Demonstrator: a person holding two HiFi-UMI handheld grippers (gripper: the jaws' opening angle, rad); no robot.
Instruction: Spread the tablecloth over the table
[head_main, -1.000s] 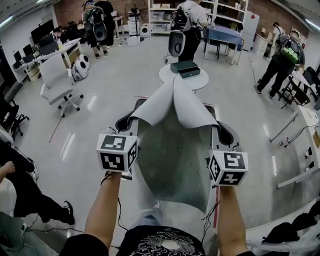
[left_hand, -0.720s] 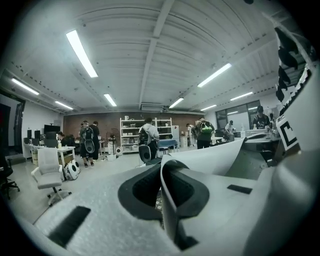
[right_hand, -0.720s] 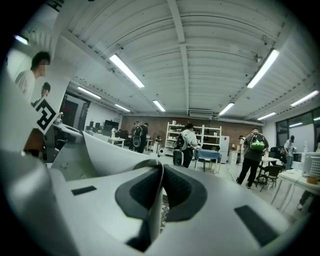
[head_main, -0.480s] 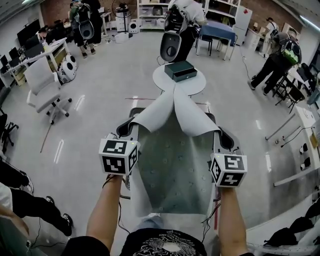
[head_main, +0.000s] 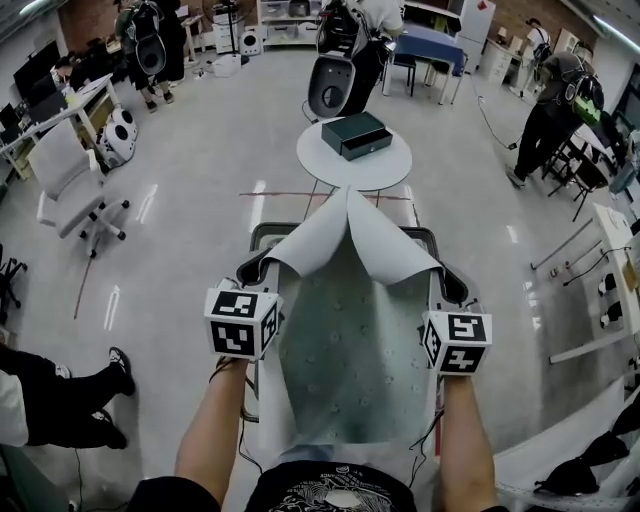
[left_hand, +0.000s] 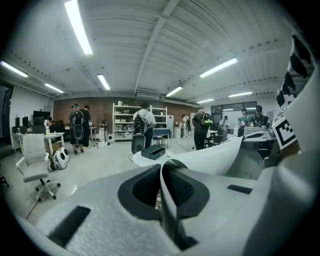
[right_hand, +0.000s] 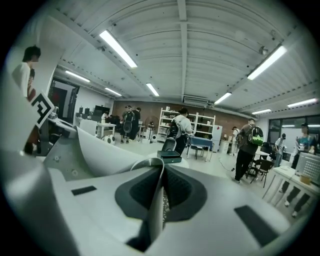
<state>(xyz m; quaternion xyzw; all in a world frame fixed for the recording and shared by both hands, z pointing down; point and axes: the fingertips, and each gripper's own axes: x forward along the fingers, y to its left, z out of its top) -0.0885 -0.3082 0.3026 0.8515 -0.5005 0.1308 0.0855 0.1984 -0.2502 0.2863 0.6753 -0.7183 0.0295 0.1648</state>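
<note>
Tablecloth (head_main: 350, 330) hangs stretched between the two grippers, short of the round table (head_main: 385, 168). The left gripper (left_hand: 162, 185) pinches one edge between closed jaws. The right gripper (right_hand: 161, 192) pinches the opposite edge likewise, and both far corners flop inward.

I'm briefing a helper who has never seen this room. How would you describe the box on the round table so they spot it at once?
Straight ahead of the held-up tablecloth, a small round white table stands on the open floor. The box lies on top of it. It is flat, rectangular and dark green, and it is the only thing on that table.
</note>
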